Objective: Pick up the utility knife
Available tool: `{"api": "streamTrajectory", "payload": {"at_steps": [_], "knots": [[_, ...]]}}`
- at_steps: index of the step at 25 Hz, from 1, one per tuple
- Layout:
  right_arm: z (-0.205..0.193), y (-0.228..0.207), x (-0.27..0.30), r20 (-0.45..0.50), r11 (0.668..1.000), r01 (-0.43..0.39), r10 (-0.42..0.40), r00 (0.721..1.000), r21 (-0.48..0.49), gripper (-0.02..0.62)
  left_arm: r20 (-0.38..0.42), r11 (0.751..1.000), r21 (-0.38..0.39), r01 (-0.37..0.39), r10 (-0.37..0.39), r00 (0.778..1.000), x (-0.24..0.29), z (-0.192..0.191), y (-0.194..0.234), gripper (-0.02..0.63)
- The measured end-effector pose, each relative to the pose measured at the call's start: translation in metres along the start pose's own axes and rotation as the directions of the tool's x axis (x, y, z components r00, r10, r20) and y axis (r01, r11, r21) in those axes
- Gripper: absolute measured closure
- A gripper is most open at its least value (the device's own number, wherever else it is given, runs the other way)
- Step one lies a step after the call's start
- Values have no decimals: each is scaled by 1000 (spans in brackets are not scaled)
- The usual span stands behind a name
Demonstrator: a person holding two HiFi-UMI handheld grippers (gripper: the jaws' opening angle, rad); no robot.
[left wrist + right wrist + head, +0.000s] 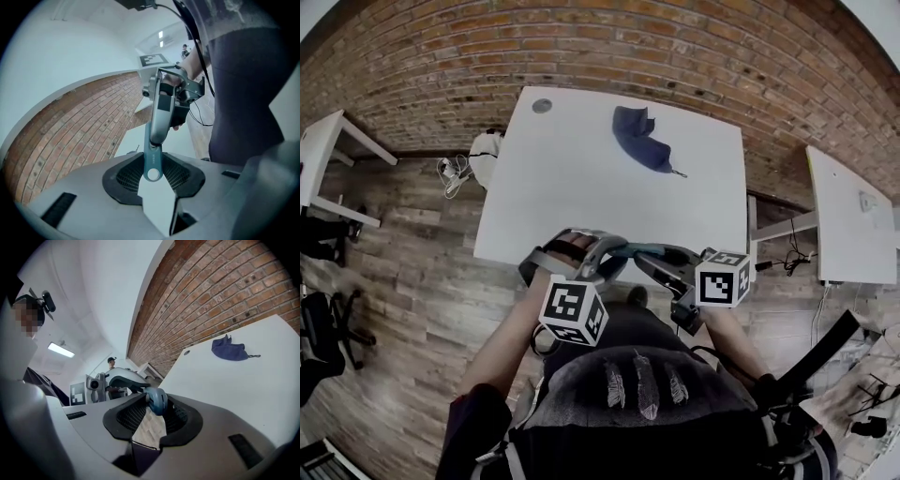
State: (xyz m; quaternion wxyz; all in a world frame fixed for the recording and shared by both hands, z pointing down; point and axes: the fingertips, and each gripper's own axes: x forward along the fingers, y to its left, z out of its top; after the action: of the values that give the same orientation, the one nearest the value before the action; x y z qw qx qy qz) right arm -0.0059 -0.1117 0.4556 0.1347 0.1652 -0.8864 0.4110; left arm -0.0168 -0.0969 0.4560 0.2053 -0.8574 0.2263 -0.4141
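head view: utility knife (636,249) is off the table (581,187), held in the air just past the table's near edge. left gripper (153,176) is clamped on the knife's tail end w/ the ring hole (in the left gripper view the pads press on both sides of the teal handle). right gripper (157,413) is closed on the knife's other, rounded end; right gripper view shows that end wedged btwn its pads. grippers face each other, knife bridging them. dark blue cloth (639,139) lies on the table's far side, well apart from the knife. grey disc (542,106) sits at the table's far left corner. brick wall (581,47) stands behind the table.
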Motion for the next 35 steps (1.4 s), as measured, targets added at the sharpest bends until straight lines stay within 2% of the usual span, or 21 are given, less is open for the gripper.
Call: {"api": "streamTrajectory", "payload": {"at_steps": [5,14,22,35], "knots": [[4,9,-2,34,1000,0,0,999,-1,499,66,1000,-8,4,-4,998,-9,3,3,483],[20,31,-5,77,996,-94,93,993,8,505,197,997,-75,-5,19,980,-35,10,15,483],[24,39,-28,116,984,-169,163,980,50,508,229,997,-71,-9,25,973,-40,32,13,485],[36,47,-35,164,961,-260,242,956,98,509,265,995,-98,-8,34,964,-56,35,20,485]]}}
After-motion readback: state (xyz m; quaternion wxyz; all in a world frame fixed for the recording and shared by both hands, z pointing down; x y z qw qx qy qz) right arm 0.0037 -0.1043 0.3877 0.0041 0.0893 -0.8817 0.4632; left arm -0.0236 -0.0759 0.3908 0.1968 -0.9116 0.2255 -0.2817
